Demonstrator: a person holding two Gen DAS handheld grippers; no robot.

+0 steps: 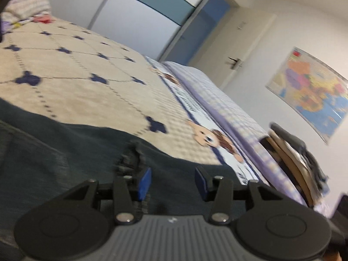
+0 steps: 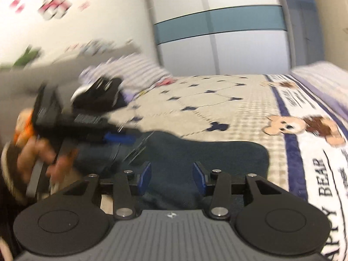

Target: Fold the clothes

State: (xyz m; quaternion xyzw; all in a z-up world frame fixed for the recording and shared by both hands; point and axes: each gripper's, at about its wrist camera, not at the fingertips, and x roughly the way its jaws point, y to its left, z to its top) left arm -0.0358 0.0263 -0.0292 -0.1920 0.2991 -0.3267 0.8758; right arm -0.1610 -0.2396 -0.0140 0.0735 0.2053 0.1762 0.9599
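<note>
A dark blue garment (image 1: 65,152) lies spread on the bed, and its frayed edge (image 1: 130,158) sits just beyond my left pad. My left gripper (image 1: 173,182) hovers low over the cloth with its blue pads apart and nothing pinched between them. In the right wrist view the same garment (image 2: 217,154) stretches across the near part of the bed. My right gripper (image 2: 172,176) stands open above it, its pads clear of the cloth. The left gripper (image 2: 121,139) shows blurred at the left, held by a hand (image 2: 37,156).
The bed has a cream blanket with dark blue crosses (image 1: 76,71) and a bear-print border (image 2: 304,128). A pile of folded clothes (image 1: 293,158) lies at the bed's right edge. A striped pillow (image 2: 134,69) is at the head, a wardrobe (image 2: 217,26) behind, and a wall map (image 1: 315,91).
</note>
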